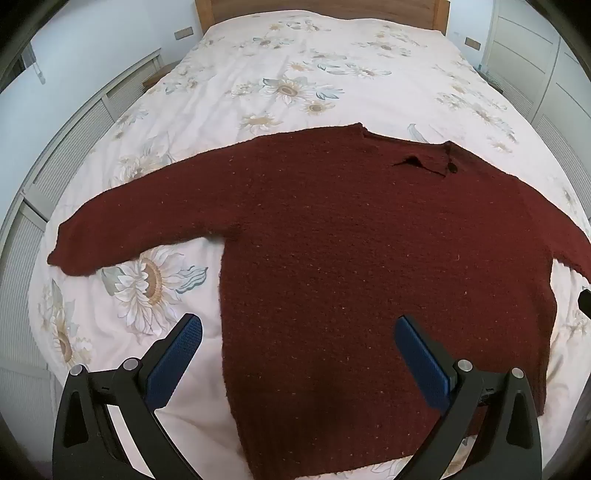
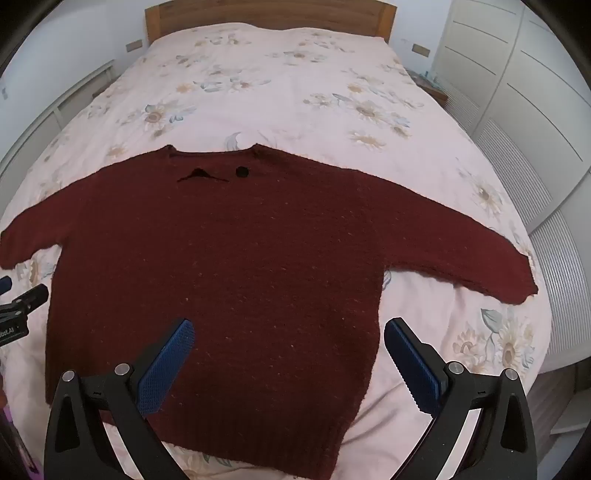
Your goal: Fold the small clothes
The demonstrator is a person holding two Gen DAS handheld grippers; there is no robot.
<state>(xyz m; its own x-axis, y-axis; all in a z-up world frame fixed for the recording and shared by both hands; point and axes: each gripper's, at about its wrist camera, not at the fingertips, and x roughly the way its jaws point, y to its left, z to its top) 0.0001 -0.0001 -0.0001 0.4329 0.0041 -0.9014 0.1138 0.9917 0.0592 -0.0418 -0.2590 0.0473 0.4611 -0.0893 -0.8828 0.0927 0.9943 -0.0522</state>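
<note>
A dark red knitted sweater lies flat on the bed, front side up, neck toward the headboard and both sleeves spread out sideways. A black button sits near its collar. My left gripper hovers open above the sweater's lower left side, one blue pad over the sheet and the other over the knit. My right gripper hangs open over the lower right side, straddling the sweater's right edge. Neither holds anything. The left gripper's body shows at the left edge of the right wrist view.
The bed has a pale pink sheet printed with sunflowers and a wooden headboard. White slatted cabinets run along the left side, white wardrobe doors along the right.
</note>
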